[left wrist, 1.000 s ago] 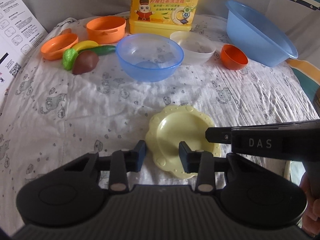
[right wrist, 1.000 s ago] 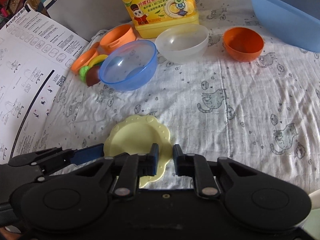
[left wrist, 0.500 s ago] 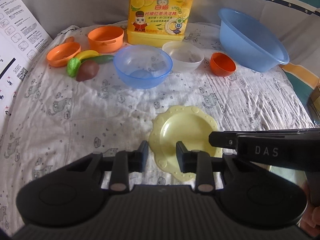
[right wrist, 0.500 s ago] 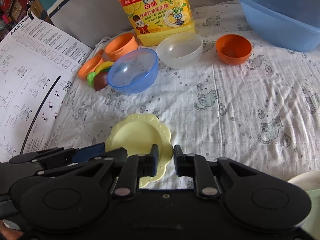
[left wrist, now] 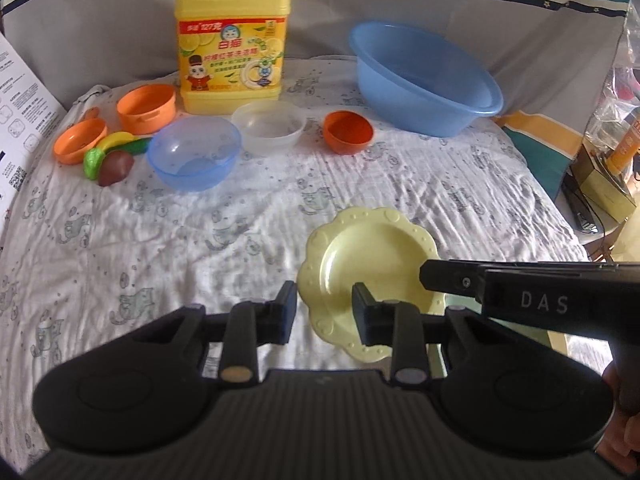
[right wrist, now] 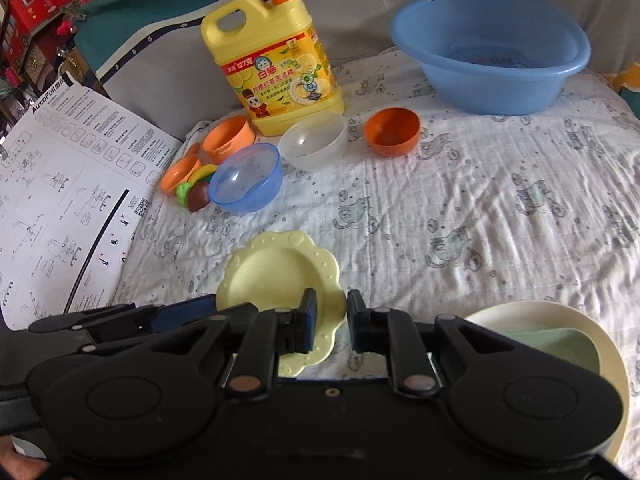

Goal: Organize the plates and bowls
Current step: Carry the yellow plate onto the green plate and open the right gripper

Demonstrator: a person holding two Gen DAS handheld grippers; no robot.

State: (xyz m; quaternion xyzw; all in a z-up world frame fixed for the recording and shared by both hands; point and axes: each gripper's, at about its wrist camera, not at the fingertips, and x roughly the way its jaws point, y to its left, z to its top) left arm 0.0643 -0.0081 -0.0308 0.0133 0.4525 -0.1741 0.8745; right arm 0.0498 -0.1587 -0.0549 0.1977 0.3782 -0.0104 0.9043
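Detergent jug (left wrist: 232, 56) label read "127"; sheet (right wrist: 60, 184) read "AutoFull". Left gripper (left wrist: 325, 312) and right gripper (right wrist: 332, 322) jaws apart w/ nothing held, over yellow plate (left wrist: 372, 256).

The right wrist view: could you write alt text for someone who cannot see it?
A black two-finger gripper, slightly open, hovers at the rim of a pale yellow scalloped plate on a cat-print cloth. Behind stand a blue bowl, a clear bowl, an orange bowl, a yellow detergent jug and a blue basin.

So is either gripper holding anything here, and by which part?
Nothing is held. Left gripper and right gripper are open over the yellow plate's near rim.
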